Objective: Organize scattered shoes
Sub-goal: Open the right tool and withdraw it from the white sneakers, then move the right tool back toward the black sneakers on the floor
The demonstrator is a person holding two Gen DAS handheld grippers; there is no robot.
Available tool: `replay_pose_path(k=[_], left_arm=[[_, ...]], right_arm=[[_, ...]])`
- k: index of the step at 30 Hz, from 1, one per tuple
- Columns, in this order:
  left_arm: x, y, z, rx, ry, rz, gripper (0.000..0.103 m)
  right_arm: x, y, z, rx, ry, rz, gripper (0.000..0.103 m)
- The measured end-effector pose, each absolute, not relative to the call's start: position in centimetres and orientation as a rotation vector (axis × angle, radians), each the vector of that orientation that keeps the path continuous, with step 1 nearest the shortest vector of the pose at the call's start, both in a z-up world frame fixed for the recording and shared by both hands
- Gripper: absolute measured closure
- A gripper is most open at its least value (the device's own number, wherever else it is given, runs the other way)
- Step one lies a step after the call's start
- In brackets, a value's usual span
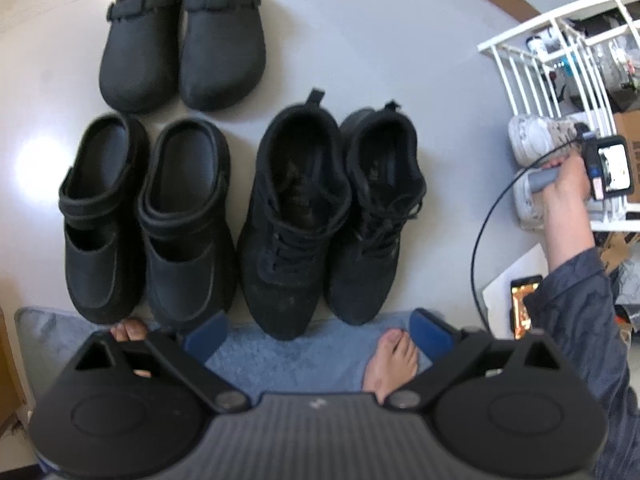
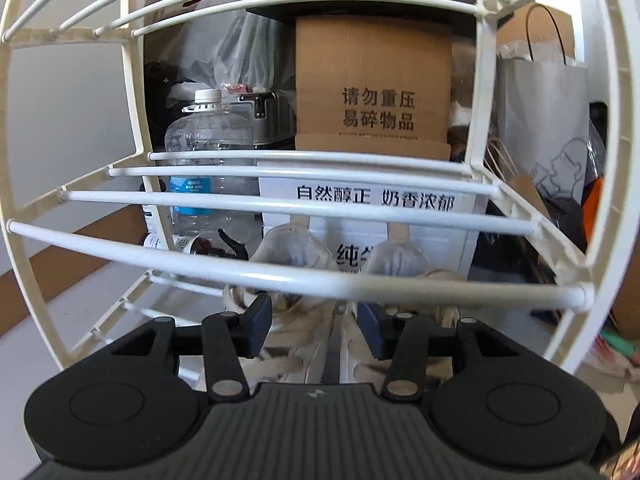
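Right gripper [image 2: 314,330] spread astride the white sneakers [image 2: 340,280], pads apparently clear, on the white rack's [image 2: 304,284] bottom shelf, seemingly placing them; left gripper [image 1: 316,332] spread, empty above paired black shoes [image 1: 332,216].

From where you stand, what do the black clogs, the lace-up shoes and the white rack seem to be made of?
The black clogs look like moulded rubber or foam: smooth, seamless, a dull sheen. The lace-up shoes seem to be suede or fabric: matte, fuzzy, slightly dusty. The white rack looks like painted metal tubing or plastic: glossy round bars; I cannot tell which.
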State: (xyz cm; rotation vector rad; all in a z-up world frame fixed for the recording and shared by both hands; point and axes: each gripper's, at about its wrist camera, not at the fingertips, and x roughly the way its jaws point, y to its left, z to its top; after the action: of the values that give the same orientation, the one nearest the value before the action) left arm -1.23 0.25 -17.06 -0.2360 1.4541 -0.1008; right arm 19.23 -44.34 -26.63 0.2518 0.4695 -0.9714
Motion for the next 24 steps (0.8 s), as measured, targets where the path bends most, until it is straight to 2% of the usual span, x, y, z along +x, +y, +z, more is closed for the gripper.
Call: replay_pose_path(k=[5, 12, 20, 24], left_arm=[[-0.5, 0.1, -14.1, -0.196, 1.322, -0.102, 0.004], [-1.4, 0.3, -11.5, -0.225, 1.259, -0.110, 0.004], [-2.0, -0.7, -7.8, -0.178, 1.138, -0.122, 0.004], [-2.6, -0.7, -7.8, -0.163, 1.157, -0.118, 0.004]], right_arm=[[18.0, -43.2, -26.4, 0.287, 0.511, -0.978, 0.051], [15.5, -41.6, -24.2, 0.361, 0.603, -0.928, 0.051], [13.1, -39.6, -17.1, 0.422, 0.649, -0.881, 0.050], [12.1, -38.6, -12.5, 0.430, 0.640, -0.862, 0.050]])
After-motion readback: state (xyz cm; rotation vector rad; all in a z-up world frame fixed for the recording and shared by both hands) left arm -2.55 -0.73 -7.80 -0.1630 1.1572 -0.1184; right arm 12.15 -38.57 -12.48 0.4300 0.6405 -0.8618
